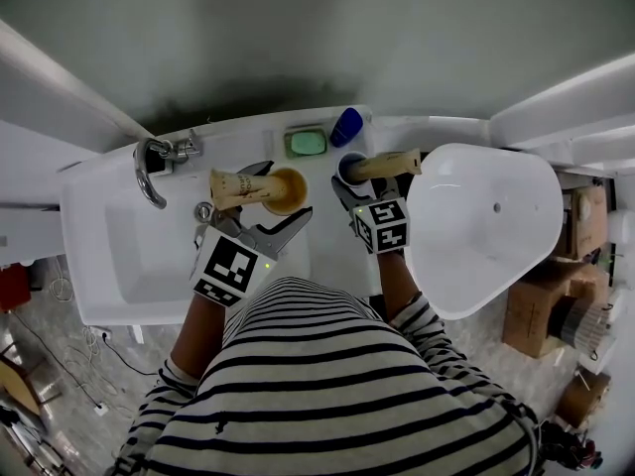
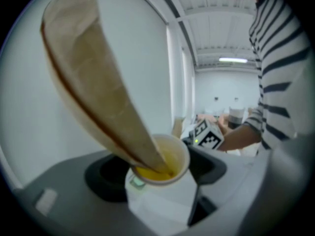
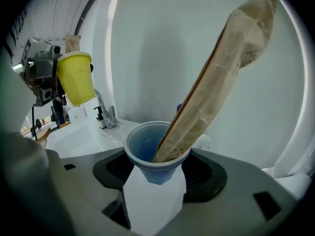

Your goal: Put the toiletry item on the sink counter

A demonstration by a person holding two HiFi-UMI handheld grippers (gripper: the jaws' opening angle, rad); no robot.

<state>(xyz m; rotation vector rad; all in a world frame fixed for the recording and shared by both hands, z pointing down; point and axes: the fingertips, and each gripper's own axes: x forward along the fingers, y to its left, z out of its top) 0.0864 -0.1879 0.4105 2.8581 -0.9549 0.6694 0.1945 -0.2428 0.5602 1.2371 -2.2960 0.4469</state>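
My left gripper (image 1: 286,198) is shut on a yellow cup (image 1: 290,188) that holds a tan paper-look tube (image 1: 238,188), above the white sink counter (image 1: 327,236). In the left gripper view the yellow cup (image 2: 172,161) sits between the jaws and the tube (image 2: 98,82) leans up to the left. To its right, my right gripper (image 1: 359,182) is shut on a blue cup (image 1: 349,170) with a second tan tube (image 1: 389,164) in it. The right gripper view shows this blue cup (image 3: 147,146), its tube (image 3: 221,73) and the yellow cup (image 3: 76,77) at the left.
A chrome faucet (image 1: 159,157) stands over the basin (image 1: 129,236) at the left. A green soap dish (image 1: 307,143) and a blue object (image 1: 346,125) sit at the counter's back edge. A large white tub (image 1: 486,226) is at the right, with cardboard boxes (image 1: 585,226) beyond.
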